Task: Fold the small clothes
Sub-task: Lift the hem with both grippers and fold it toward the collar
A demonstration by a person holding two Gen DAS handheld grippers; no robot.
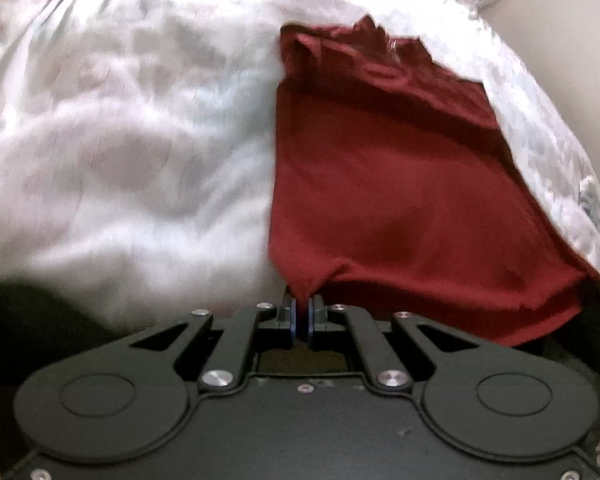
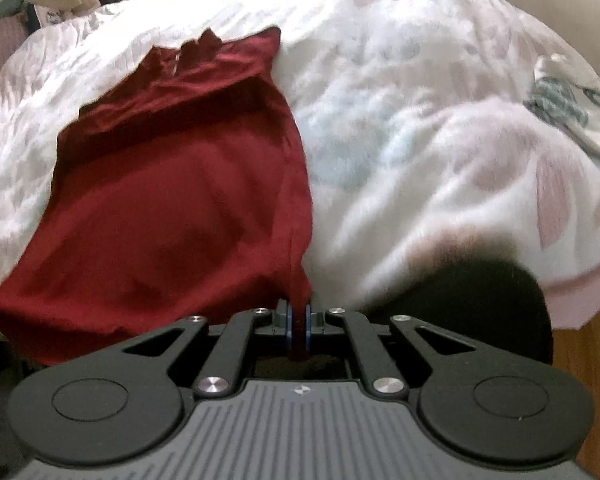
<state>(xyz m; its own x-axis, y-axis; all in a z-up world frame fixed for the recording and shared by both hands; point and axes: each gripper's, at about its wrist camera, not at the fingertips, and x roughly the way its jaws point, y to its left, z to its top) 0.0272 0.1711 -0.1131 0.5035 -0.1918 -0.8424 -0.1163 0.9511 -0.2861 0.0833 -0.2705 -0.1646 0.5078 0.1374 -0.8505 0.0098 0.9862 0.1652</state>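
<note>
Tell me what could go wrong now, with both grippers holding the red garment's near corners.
The left gripper pinches only a small tuft of the red garment, so that corner may slip out. The far collar end lies bunched, so a fold could trap creases. The quilt is rumpled and could drag along.

We see a deep red garment [image 1: 380,184] on a white bedspread [image 1: 120,140] with faint pink and grey-blue blotches; black tongs [image 1: 302,312].

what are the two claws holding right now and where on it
Both hold the dark red garment lying on the bed cover: the left claw pinches its near left corner, the right claw its near right corner.
</note>
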